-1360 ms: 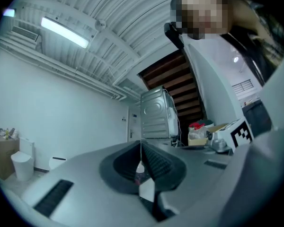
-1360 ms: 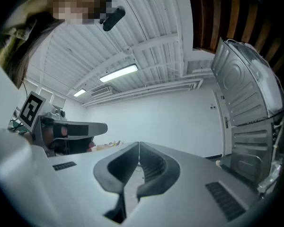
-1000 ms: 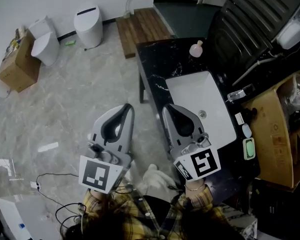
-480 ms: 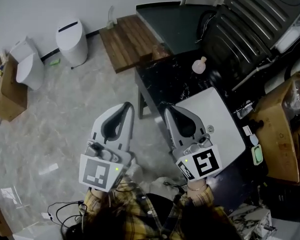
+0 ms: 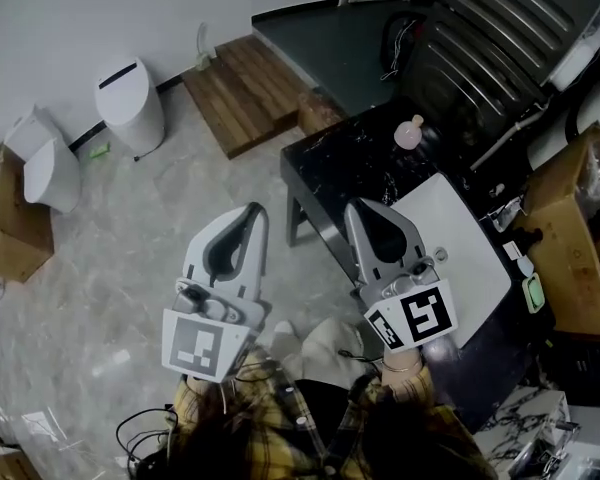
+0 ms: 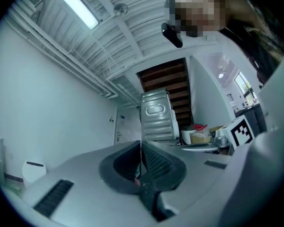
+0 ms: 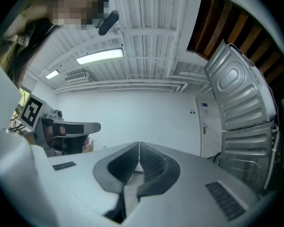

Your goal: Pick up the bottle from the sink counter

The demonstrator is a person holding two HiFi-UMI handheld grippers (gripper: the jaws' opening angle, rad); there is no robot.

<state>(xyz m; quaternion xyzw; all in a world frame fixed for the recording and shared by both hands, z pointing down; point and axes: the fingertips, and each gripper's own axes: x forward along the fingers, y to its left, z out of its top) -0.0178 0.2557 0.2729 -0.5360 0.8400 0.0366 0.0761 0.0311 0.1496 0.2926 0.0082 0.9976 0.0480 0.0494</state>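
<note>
head view looks steeply down; both gripper views look roughly level, sharing the metal panel (image 6: 156,119).

My left claw (image 5: 257,211) and right claw (image 5: 353,206) are pale grey, with dark grey ribbed pads (image 7: 154,167). Each carries a marker cube (image 5: 197,346) patterned in black and white squares. My sleeves (image 5: 205,413) are yellow plaid crossed with dark lines. The bottle (image 5: 409,133) is pale pink. The surface (image 5: 345,158) is black, veined with white, and the sink (image 5: 472,253) is plain white. The floor (image 5: 110,238) is light grey with a faint marbled pattern. The platform (image 5: 245,88) is brown wood with plank stripes, and the box (image 5: 10,233) is cardboard brown.
</note>
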